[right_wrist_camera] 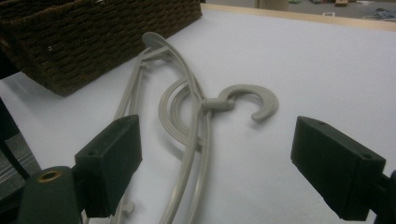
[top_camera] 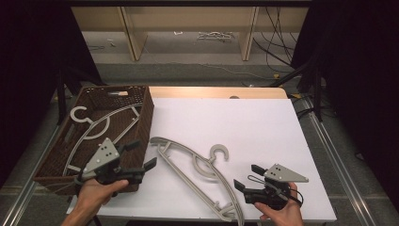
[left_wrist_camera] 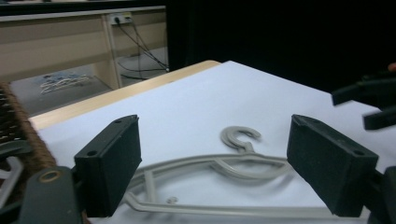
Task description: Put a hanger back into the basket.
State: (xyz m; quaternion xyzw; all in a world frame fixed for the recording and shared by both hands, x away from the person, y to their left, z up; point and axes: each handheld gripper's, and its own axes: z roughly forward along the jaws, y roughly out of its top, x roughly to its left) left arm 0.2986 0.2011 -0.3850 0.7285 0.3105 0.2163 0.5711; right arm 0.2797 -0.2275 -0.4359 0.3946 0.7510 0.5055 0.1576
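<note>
A grey plastic hanger (top_camera: 197,169) lies flat on the white tabletop (top_camera: 254,122), its hook pointing to the right. A second grey hanger (top_camera: 101,125) lies inside the brown wicker basket (top_camera: 147,117) at the left. My left gripper (top_camera: 142,154) hovers at the basket's near right corner, open, nothing between its jaws, pointing at the hanger (left_wrist_camera: 233,163) on the table. My right gripper (top_camera: 248,176) stands open near the table's front edge, just right of the hanger (right_wrist_camera: 196,112), aimed at its hook. The right gripper (left_wrist_camera: 369,100) also appears at the edge of the left gripper view.
The basket (right_wrist_camera: 93,32) takes up the table's left side. White tabletop stretches bare behind and right of the hanger. A wooden strip (top_camera: 216,92) edges the far side. Beyond it are wooden shelf legs and cables on the floor.
</note>
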